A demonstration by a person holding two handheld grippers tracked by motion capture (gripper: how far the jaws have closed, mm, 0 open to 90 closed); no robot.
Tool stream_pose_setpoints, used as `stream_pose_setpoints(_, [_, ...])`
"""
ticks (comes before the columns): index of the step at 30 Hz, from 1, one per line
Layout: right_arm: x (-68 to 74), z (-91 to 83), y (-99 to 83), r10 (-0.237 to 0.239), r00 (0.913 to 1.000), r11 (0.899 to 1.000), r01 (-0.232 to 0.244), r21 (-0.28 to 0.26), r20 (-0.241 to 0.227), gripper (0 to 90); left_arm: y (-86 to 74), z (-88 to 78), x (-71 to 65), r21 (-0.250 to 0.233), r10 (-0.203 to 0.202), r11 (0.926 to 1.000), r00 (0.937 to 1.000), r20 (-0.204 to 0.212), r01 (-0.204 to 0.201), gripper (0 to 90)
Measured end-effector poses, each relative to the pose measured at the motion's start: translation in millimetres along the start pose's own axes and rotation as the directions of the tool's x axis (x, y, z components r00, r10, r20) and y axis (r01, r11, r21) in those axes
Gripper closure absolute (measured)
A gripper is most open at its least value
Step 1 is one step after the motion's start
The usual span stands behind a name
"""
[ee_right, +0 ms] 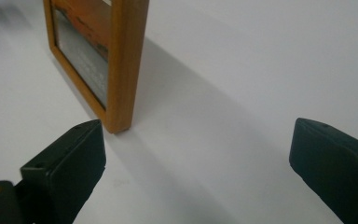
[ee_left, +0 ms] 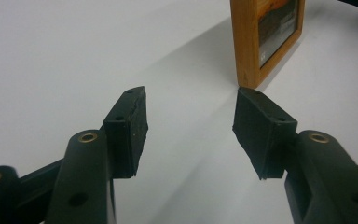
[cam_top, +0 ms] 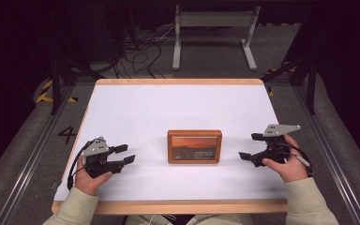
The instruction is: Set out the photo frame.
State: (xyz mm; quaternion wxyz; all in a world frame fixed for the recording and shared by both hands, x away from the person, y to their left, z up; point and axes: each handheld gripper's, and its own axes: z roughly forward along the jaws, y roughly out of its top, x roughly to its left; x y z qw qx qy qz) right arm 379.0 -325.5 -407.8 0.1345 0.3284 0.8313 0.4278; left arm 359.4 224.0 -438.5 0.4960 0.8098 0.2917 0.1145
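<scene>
Left gripper (cam_top: 124,154): jaws parted, nothing between them. In the left gripper view the two black pads (ee_left: 129,126) frame bare white table surface (cam_top: 136,108), with the near corner of the picture frame (ee_left: 249,46) just beyond the right-hand pad. Not touching it.

Right gripper (cam_top: 251,146): jaws spread wide, also empty. In the right gripper view the pads sit at the far edges of the picture and the wooden frame's corner (ee_right: 121,70) stands just above the left-hand pad; a gap of table shows between pad and wood, so no contact.

Picture frame (cam_top: 194,146): standing upright on its long edge near the middle of the table, slightly toward the person's side, glass face with an orange sunset print turned toward the person. It casts a shadow behind itself in both gripper views, consistent with standing, not lying flat.

Reading of the layout: the frame sits between the two grippers, each pointing inward at one short end. Judged: both are set up to close in from opposite sides, and the wide openings suit the frame's edge thickness.

Hand pose: left hand (cam_top: 91,176) low by the near-left table edge, gripper roughly level, aimed right. Right hand (cam_top: 286,164) near the right edge, gripper aimed left, grey three-cornered plate (cam_top: 279,130) uppermost. Both forearms enter from the bottom in light sleeves (cam_top: 75,208).
</scene>
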Motion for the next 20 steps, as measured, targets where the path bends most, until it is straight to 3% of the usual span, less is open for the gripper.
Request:
stream_pose_setpoints(3, [-0.8, 4.7, -8.6, 0.022, 0.9996, 0.999, -0.021, -0.028, 0.016, 3.6, -0.6, 1.1, 0.8, 0.002, -0.005, 1.0000, 1.0000, -0.002, 0.005, 45.1])
stream_pose_setpoints(9, [-2.6, 17.2, -25.3, 0.061, 0.9973, 0.998, -0.060, -0.011, 0.041, 3.6, -2.0, 1.9, 2.3, -0.002, -0.019, 0.9998, 0.9998, -0.011, 0.019, 45.0])
stream_pose_setpoints(14, [-4.0, 16.6, -28.7, 0.096, 0.9925, 0.995, -0.095, -0.017, 0.076, 3.6, -4.3, 3.0, 5.3, 0.006, -0.038, 0.9993, 0.9986, -0.038, 0.038, 44.5])
stream_pose_setpoints(20, [-7.4, 11.9, -29.0, 0.105, 0.9896, 0.994, -0.102, -0.037, 0.099, 3.5, -4.5, 3.7, 6.0, 0.005, -0.038, 0.9993, 0.9987, -0.035, 0.038, 43.9])
